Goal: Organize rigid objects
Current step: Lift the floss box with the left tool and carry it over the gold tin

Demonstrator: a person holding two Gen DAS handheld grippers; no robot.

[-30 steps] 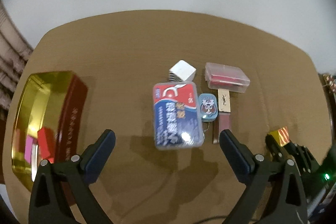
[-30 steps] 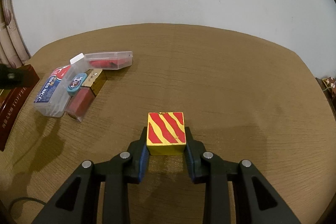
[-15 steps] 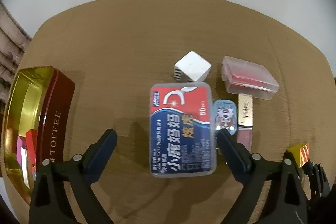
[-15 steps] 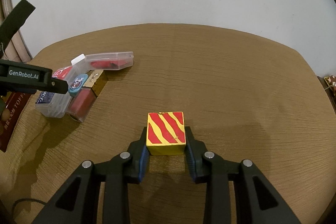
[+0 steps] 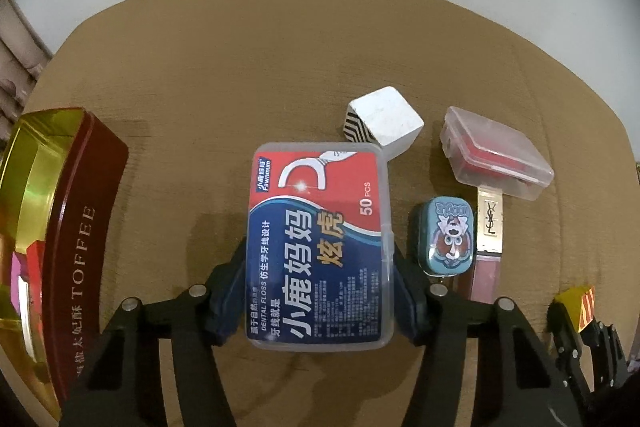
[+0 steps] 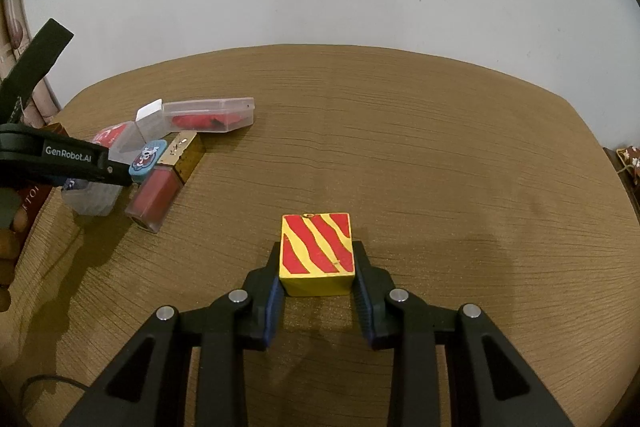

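Now we have the dental floss box (image 5: 318, 247) at the centre of the brown table (image 5: 240, 59), the left gripper (image 5: 318, 291) just closing, its pads against both long sides, presumably to carry it to the toffee tin (image 5: 68, 211) at nine o'clock. Around it lie one white cube (image 5: 386, 121), one clear case (image 5: 496, 155), one teal tin (image 5: 446, 235) and one lipstick (image 5: 488, 247). Our right gripper (image 6: 316, 297) pinches one striped block (image 6: 316, 251).
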